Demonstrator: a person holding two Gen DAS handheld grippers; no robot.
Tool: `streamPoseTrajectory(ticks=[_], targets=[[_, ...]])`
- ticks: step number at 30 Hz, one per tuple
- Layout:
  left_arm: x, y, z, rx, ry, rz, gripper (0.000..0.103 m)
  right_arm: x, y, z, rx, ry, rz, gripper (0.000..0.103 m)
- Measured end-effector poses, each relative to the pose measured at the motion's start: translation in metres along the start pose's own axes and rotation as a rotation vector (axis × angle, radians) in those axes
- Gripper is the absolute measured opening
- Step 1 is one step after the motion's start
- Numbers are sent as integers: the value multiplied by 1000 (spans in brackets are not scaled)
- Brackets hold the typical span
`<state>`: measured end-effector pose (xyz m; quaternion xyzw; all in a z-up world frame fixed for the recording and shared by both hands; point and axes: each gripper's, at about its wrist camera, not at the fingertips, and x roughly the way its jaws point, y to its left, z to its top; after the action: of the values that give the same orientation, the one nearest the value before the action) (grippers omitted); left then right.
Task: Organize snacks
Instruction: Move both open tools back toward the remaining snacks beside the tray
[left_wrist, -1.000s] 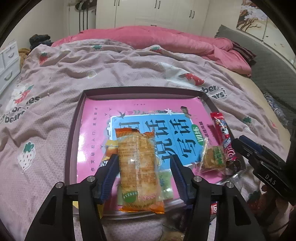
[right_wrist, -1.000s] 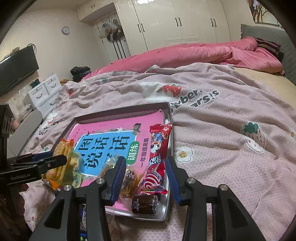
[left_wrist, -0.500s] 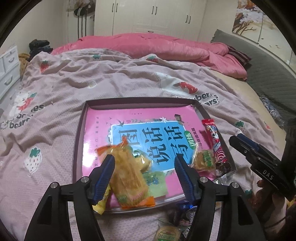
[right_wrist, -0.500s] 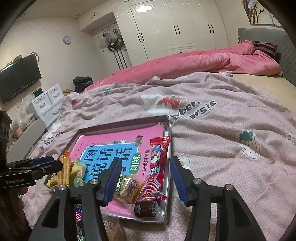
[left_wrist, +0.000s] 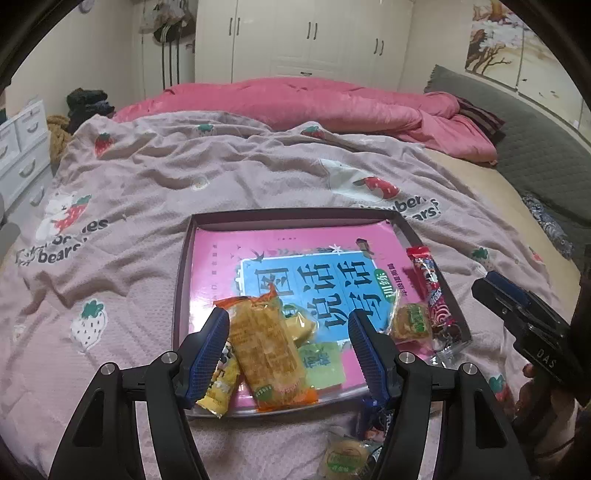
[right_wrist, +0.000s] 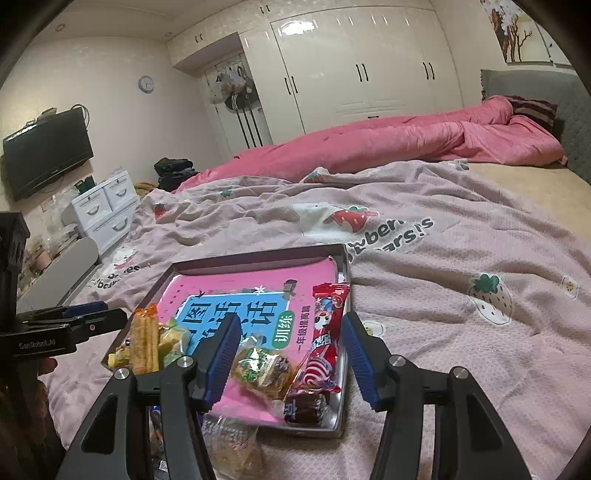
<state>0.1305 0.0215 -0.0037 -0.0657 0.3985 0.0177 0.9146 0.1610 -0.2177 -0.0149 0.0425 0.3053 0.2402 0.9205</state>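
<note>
A metal tray (left_wrist: 180, 295) lined with a pink and blue book lies on the bed. In it lie an orange cracker pack (left_wrist: 267, 349), a yellow packet (left_wrist: 218, 384), a green packet (left_wrist: 320, 363), a small biscuit pack (left_wrist: 410, 319) and a long red candy pack (left_wrist: 431, 295). My left gripper (left_wrist: 288, 354) is open and empty above the tray's near edge, with the cracker pack lying loose between its fingers. My right gripper (right_wrist: 288, 363) is open and empty above the biscuit pack (right_wrist: 260, 367) and red candy pack (right_wrist: 325, 339). The tray (right_wrist: 345, 376) also shows there.
More loose snacks lie on the bedspread in front of the tray: a round green cake (left_wrist: 343, 458), a blue packet (left_wrist: 373, 417) and a clear biscuit pack (right_wrist: 232, 443). A pink duvet (left_wrist: 314, 107) lies at the far side. White drawers (right_wrist: 105, 208) stand left.
My left gripper let go of the orange cracker pack, which now lies in the tray. Both grippers have pulled back and up from the tray.
</note>
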Motion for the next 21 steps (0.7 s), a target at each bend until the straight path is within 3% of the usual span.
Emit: streamPoseTrajectory(ticks=[21], targets=[[-25,0,-11,20,9,-29,69,-25,28,-15,-60,19,-14,60]])
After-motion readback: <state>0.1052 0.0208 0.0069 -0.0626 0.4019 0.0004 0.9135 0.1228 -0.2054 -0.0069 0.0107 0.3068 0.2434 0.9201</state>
